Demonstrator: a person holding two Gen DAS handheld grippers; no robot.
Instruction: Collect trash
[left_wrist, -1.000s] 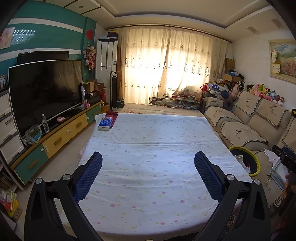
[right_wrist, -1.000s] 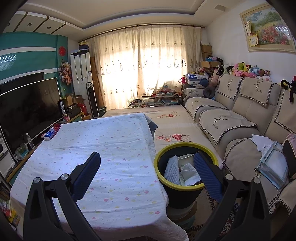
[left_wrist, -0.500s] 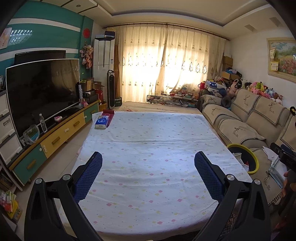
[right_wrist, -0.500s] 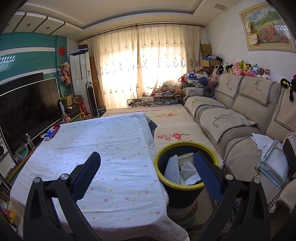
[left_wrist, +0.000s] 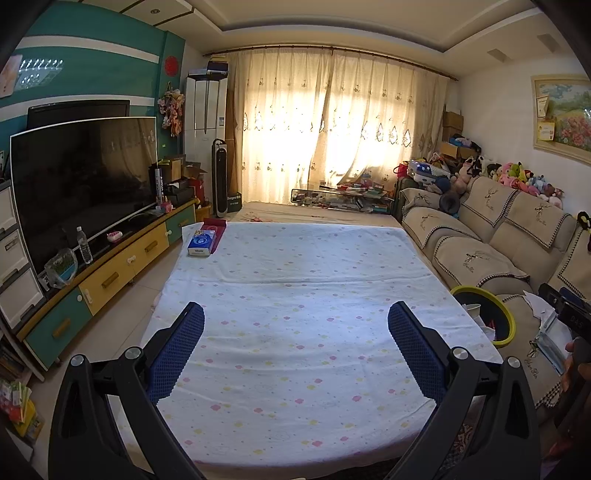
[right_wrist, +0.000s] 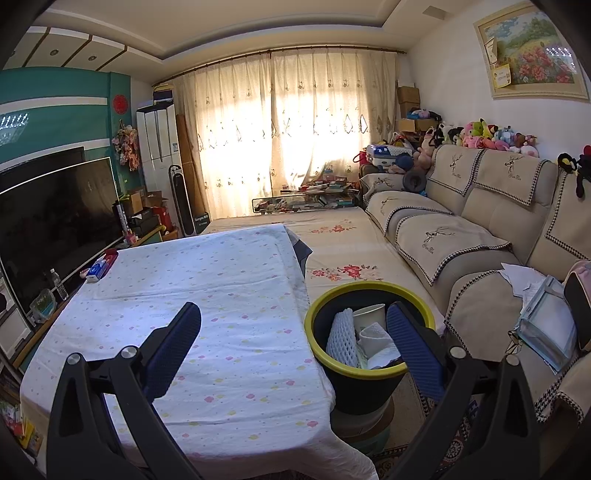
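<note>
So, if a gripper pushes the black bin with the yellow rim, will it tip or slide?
The bin probably tips rather than slides: it seems to stand raised on a narrower base. It looks light, holding only a paper cup, white foam netting and crumpled paper. Its smooth rim may slip between the pads.

Too small to read: the print on the blue tissue pack (left_wrist: 201, 242), far ahead of the left gripper (left_wrist: 295, 347). Half hidden behind the right gripper's (right_wrist: 293, 349) right finger: the bin (right_wrist: 325, 363) and the paper cup (right_wrist: 369, 315) inside. Cut off low down: both gripper handles.
</note>
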